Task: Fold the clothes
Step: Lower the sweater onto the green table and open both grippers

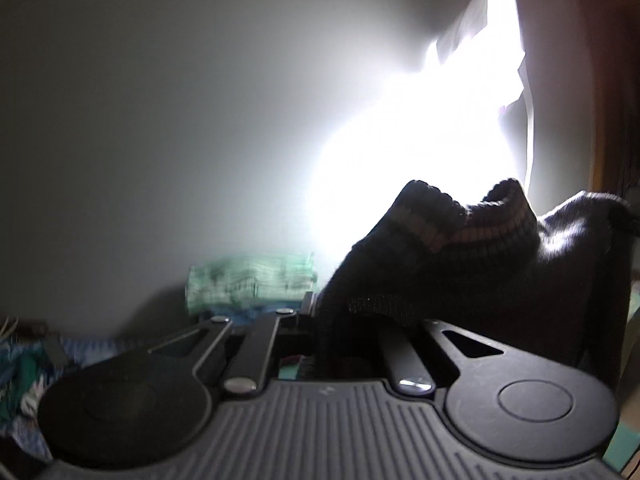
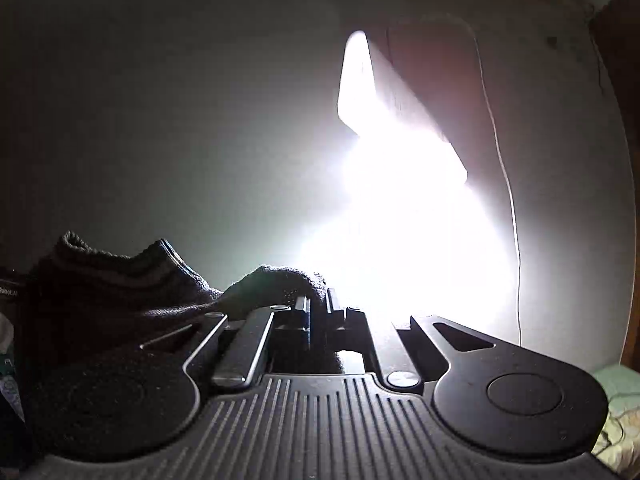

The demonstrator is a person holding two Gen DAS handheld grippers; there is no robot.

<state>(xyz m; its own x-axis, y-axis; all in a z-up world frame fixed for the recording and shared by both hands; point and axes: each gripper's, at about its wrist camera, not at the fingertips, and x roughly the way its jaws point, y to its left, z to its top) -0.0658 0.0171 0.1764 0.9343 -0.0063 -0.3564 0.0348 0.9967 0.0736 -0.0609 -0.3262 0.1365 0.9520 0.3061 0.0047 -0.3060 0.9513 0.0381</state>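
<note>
A dark knitted sweater with a ribbed, striped collar [image 1: 452,240] hangs between both grippers, held up against a bright window. My left gripper [image 1: 320,312] is shut on the sweater's edge; the cloth covers its right finger. In the right wrist view the same sweater [image 2: 120,292] drapes to the left, and my right gripper [image 2: 316,308] is shut on a bunched edge of it. The fingertips of both grippers are mostly hidden by cloth.
A folded green-and-white cloth [image 1: 252,284] lies on blue patterned bedding [image 1: 24,376] beyond the left gripper. A glaring window with a curtain [image 2: 400,208] fills the background. A pale green pillow or cloth [image 2: 620,396] shows at the lower right. A wooden frame [image 1: 612,80] stands at right.
</note>
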